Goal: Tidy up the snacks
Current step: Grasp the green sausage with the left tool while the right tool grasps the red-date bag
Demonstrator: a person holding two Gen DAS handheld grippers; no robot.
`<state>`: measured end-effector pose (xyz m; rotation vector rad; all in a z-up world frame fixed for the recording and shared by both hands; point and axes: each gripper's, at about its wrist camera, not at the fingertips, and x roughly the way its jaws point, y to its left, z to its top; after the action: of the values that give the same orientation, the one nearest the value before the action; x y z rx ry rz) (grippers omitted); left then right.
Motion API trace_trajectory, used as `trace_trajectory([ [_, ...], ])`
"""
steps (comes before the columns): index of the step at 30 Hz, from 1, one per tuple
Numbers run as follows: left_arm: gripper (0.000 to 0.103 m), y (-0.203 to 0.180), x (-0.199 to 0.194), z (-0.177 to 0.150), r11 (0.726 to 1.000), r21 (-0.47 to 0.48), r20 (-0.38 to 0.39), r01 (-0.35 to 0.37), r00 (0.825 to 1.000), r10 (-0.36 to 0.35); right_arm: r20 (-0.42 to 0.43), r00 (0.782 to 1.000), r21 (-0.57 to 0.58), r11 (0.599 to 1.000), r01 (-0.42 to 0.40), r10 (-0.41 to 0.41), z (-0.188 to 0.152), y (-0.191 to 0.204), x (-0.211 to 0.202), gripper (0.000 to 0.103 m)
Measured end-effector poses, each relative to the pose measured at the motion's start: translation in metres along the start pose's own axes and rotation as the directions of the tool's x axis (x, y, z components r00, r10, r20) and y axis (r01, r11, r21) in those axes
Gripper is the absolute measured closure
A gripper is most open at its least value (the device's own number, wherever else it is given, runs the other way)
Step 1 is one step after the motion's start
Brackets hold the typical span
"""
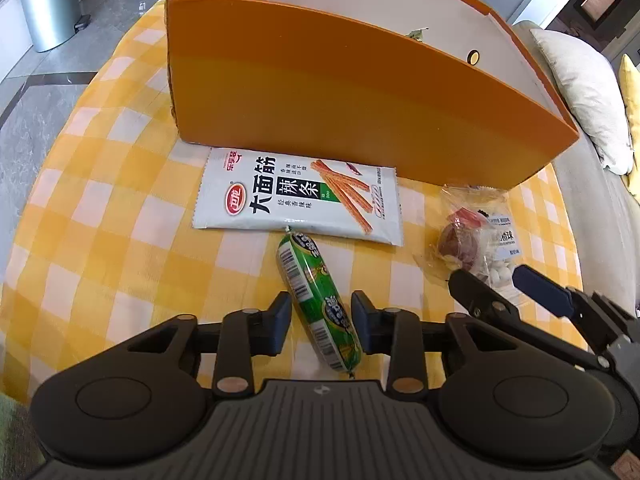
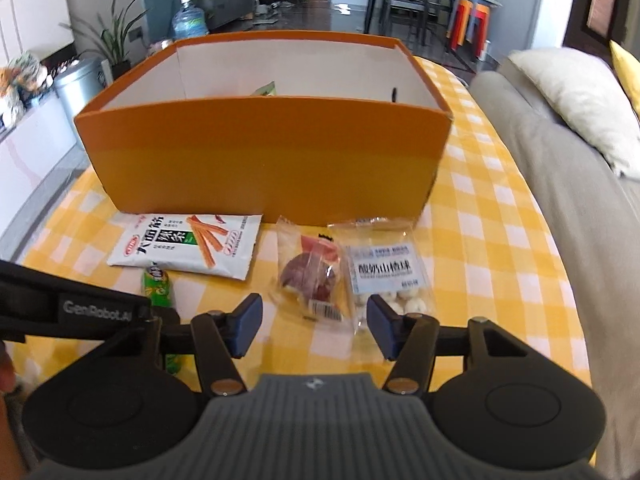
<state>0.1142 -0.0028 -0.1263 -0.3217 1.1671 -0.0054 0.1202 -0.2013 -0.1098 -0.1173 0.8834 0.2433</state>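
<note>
four snacks on yellow checked cloth (image 2: 500,220), orange box (image 2: 260,160) behind, grey sofa (image 2: 560,200) beside, both grippers' fingers wide

Bright daylight, strong fisheye bending at edges (right wrist view slightly blurred).

A grey sofa (image 2: 560,184) with a pale cushion (image 2: 576,100) flanks the yellow-checked tablecloth (image 2: 492,216); left of it, a metal bin (image 2: 78,84) (glossy dark floor behind).
</note>
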Motion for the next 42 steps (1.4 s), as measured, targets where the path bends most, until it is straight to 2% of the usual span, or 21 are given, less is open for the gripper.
trace_trajectory([
  [7, 0.071, 0.000, 0.003, 0.002, 1.000, 0.013, -0.007, 0.010, 1.000, -0.009, -0.002, 1.000, -0.032, 0.999, -0.022, 0.022, 0.010, -0.002, 0.021, 0.047],
  [19, 0.070, 0.000, 0.007, 0.005, 1.000, 0.022, -0.014, 0.014, 1.000, -0.013, -0.006, 0.999, -0.023, 0.999, -0.033, 0.033, 0.018, 0.003, 0.040, 0.053],
  [21, 0.070, -0.001, 0.007, 0.005, 0.999, 0.032, -0.012, 0.009, 1.000, -0.009, -0.002, 0.999, -0.023, 0.999, -0.036, 0.036, 0.018, 0.003, 0.040, 0.059],
  [30, 0.072, -0.002, 0.008, 0.005, 0.998, 0.060, -0.010, 0.009, 1.000, -0.008, 0.000, 0.999, -0.036, 0.999, -0.037, 0.037, 0.017, 0.006, 0.039, 0.067],
  [37, 0.073, -0.004, 0.008, 0.003, 0.997, 0.076, -0.017, 0.010, 1.000, -0.009, -0.034, 0.998, -0.024, 0.999, -0.046, 0.045, 0.017, 0.009, 0.028, 0.068],
  [42, 0.075, -0.004, 0.005, 0.000, 0.996, 0.087, -0.033, 0.012, 0.999, -0.009, -0.092, 0.995, 0.025, 0.999, -0.043, 0.045, 0.009, 0.006, 0.015, 0.068],
])
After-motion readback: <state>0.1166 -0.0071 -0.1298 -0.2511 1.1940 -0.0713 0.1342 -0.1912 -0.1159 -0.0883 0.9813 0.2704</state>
